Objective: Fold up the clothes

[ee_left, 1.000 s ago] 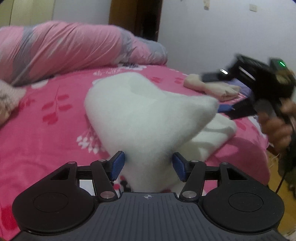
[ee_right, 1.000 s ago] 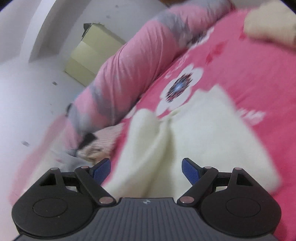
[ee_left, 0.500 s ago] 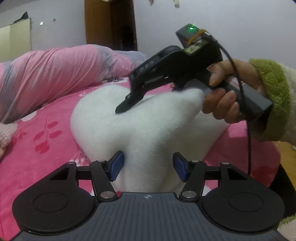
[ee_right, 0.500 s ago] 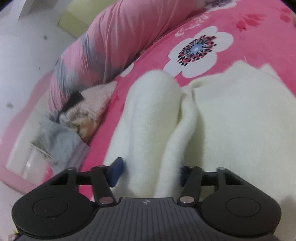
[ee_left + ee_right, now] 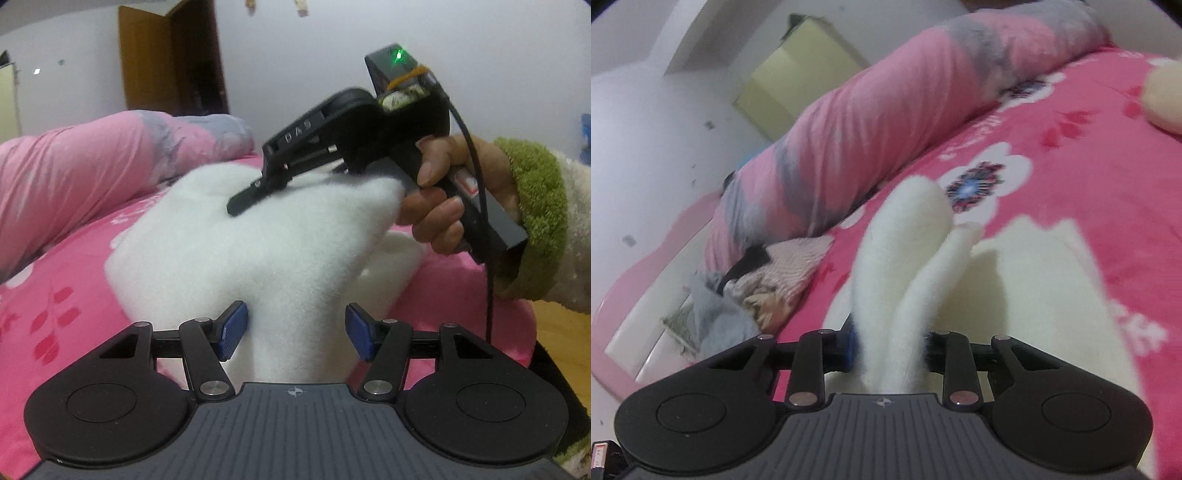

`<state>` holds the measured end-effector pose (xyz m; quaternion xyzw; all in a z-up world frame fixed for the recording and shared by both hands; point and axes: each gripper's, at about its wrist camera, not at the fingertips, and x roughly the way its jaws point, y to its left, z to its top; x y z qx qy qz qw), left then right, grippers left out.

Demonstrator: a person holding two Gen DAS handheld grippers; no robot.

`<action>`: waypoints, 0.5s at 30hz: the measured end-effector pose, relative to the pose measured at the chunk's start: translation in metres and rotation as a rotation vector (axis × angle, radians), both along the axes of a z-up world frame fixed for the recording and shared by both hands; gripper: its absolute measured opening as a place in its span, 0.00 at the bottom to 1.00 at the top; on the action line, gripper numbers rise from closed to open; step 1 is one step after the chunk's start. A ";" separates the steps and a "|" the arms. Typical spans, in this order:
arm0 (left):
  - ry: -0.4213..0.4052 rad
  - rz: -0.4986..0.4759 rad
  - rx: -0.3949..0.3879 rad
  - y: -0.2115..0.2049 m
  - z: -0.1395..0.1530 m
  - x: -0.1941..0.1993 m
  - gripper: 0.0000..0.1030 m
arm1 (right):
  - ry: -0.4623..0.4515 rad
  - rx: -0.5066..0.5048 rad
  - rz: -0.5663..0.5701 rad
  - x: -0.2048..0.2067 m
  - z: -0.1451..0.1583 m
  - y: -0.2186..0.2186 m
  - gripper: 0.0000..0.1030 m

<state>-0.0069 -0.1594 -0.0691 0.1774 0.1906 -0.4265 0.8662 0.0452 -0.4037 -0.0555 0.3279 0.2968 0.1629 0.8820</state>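
While the left wrist camera looks down its own fingers, the left gripper (image 5: 295, 328) has its blue pads spread either side of the white fleece garment (image 5: 258, 240). The cloth rises between them, touching the pad at 9 o'clock; whether the 3 o'clock pad touches it I cannot tell, so this is no firm pinch as far as I can judge. From here the garment runs away toward 12 o'clock across the pink bedsheet (image 5: 66, 295), and up at 1 o'clock the right gripper (image 5: 240, 203) sits on its raised edge.

Over to the right wrist view: the right gripper (image 5: 888, 349) has its fingers pressed in on a doubled ridge of fleece (image 5: 905, 266), which stands up toward 12 o'clock. My read: the right hand is the holder, so the fold swings from it.
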 end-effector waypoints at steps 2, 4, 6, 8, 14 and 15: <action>0.001 -0.017 0.012 -0.009 -0.002 0.003 0.57 | 0.020 0.046 -0.013 -0.001 -0.011 -0.013 0.28; -0.003 -0.033 0.024 -0.016 -0.002 0.006 0.57 | 0.011 0.081 -0.019 -0.002 -0.016 -0.023 0.28; -0.006 -0.049 0.035 -0.022 -0.001 0.009 0.57 | -0.017 0.088 -0.019 -0.003 -0.013 -0.027 0.28; -0.003 -0.061 0.038 -0.027 0.000 0.012 0.57 | -0.047 0.092 -0.018 -0.004 -0.011 -0.031 0.28; 0.016 -0.095 0.051 -0.040 -0.005 0.019 0.57 | -0.011 0.159 -0.035 -0.002 -0.034 -0.056 0.27; 0.020 -0.100 0.049 -0.042 -0.004 0.020 0.57 | -0.009 0.179 -0.037 -0.002 -0.035 -0.060 0.27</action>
